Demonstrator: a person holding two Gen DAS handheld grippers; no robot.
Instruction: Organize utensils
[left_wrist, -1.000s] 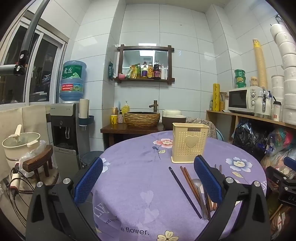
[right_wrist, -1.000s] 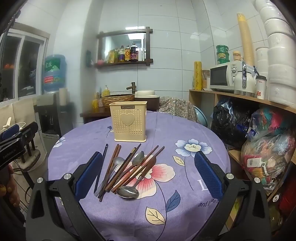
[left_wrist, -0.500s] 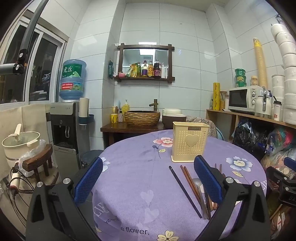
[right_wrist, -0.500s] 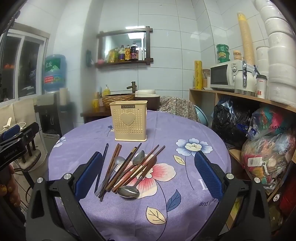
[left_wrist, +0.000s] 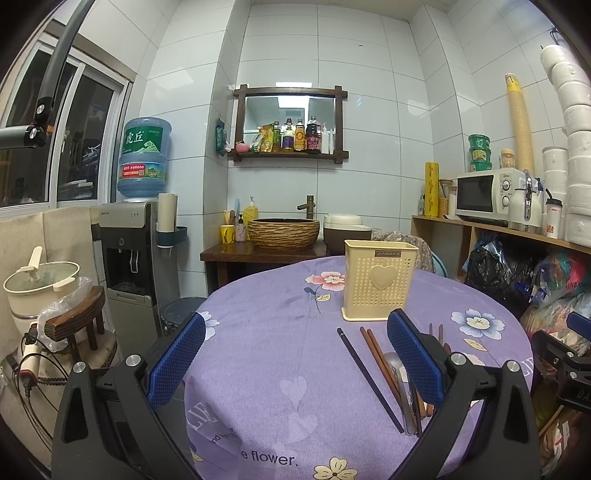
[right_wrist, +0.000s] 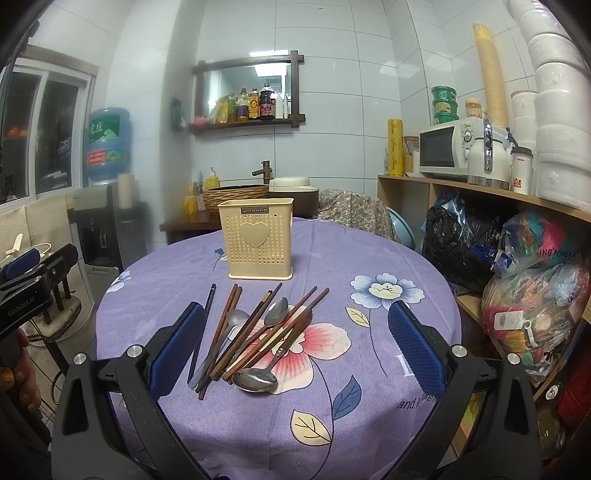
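- Right wrist view shows the utensil pile (right_wrist: 255, 332) lying on the purple tablecloth (right_wrist: 369, 406), just in front of the cream holder (right_wrist: 256, 238). The pile has brown chopsticks (right_wrist: 225, 325), one dark chopstick (right_wrist: 208, 306) and some spoons (right_wrist: 255, 380), all crossed over each other.
- The cream holder stands upright behind the pile, and from here I cannot see if anything is inside it.
- The right gripper (right_wrist: 295, 350) hangs above the pile with its blue pads wide apart and nothing between them.
- The left gripper (left_wrist: 295, 356) is off to the left of the pile, also spread wide with nothing in it.
- I think the job is only starting, because no utensil is picked up yet.
- The next move is probably to go down onto one piece, pinch it, and drop it into the cream holder.
- The sticks lie on top of each other, so grabbing just one may drag or roll the others.
- The spoons sit partly under the chopsticks, so they may be harder to reach first.
- Farther from the cream holder are a basket-style sink (left_wrist: 282, 234) behind it, a water cooler (left_wrist: 129, 258) to its left and a microwave (right_wrist: 448, 151) on a shelf to its right. None of these block the way.
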